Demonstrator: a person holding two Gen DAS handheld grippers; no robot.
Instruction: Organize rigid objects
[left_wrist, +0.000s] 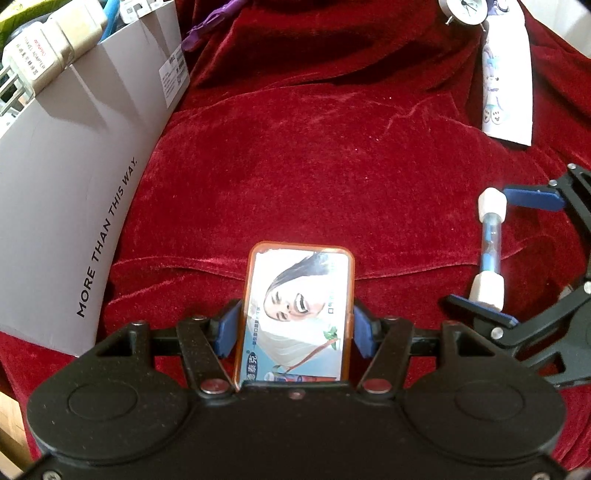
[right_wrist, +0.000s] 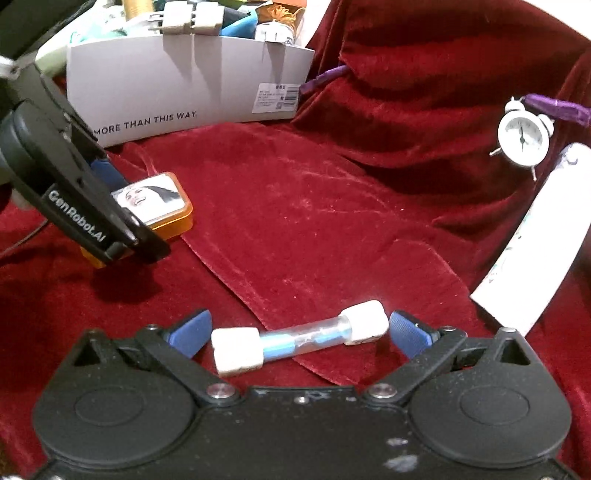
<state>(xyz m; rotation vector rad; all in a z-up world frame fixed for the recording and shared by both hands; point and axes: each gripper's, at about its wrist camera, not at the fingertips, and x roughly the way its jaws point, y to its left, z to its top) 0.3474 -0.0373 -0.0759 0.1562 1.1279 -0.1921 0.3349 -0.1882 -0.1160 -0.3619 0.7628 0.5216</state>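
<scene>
Plush red velvet cloth (right_wrist: 314, 221), matt grey cardboard box (left_wrist: 74, 177), glossy orange plastic case (left_wrist: 295, 314), clear-tubed sand timer (right_wrist: 299, 339) with white plastic caps

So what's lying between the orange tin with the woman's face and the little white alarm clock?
Only bare red velvet cloth between the orange tin and the white alarm clock, seen in the right wrist view.

A deep red velvet cloth (right_wrist: 295, 206) covers everything. The tin (left_wrist: 295, 314) is orange, its lid printed with a dark-haired woman's face on white. The sand timer (right_wrist: 299, 341) has white end caps and a clear tube with blue inside. The box (right_wrist: 177, 85) is pale grey with black lettering. The alarm clock (right_wrist: 522, 136) is white, the tube (right_wrist: 535, 251) white with faint print. Both grippers are black with blue pads (right_wrist: 192, 330).
</scene>
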